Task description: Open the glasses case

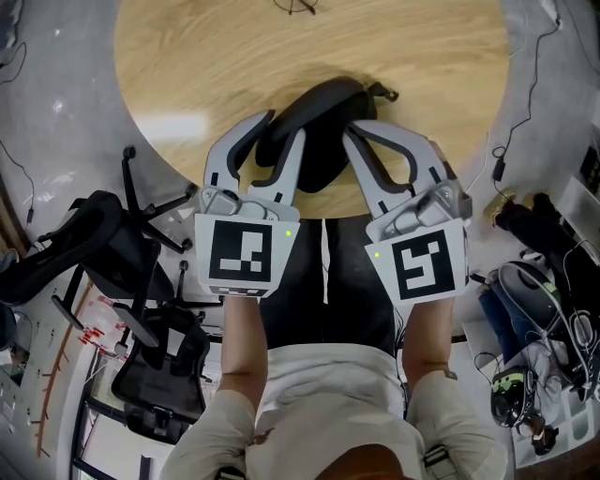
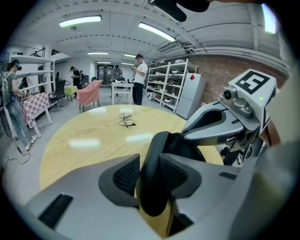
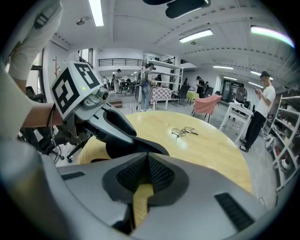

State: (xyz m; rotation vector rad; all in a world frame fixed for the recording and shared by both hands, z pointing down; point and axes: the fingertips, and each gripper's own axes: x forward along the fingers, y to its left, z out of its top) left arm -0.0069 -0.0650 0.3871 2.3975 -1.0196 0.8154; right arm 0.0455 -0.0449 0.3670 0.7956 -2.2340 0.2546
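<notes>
A black glasses case (image 1: 323,122) lies near the front edge of the round wooden table (image 1: 187,66). My left gripper (image 1: 284,127) comes at it from the left. In the left gripper view its two pads press on the case's raised rounded edge (image 2: 154,173), one on each side. My right gripper (image 1: 354,129) is at the case's right side. Seen in the right gripper view, its pads (image 3: 159,176) meet with no gap, right against the case (image 3: 131,145). I cannot tell whether a thin lip is nipped between them.
A pair of wire-framed glasses (image 1: 298,6) lies at the table's far side, also in the gripper views (image 2: 125,119) (image 3: 183,131). Black office chairs (image 1: 141,281) stand on the floor at left, bags and cables (image 1: 534,291) at right. People and shelves stand in the background.
</notes>
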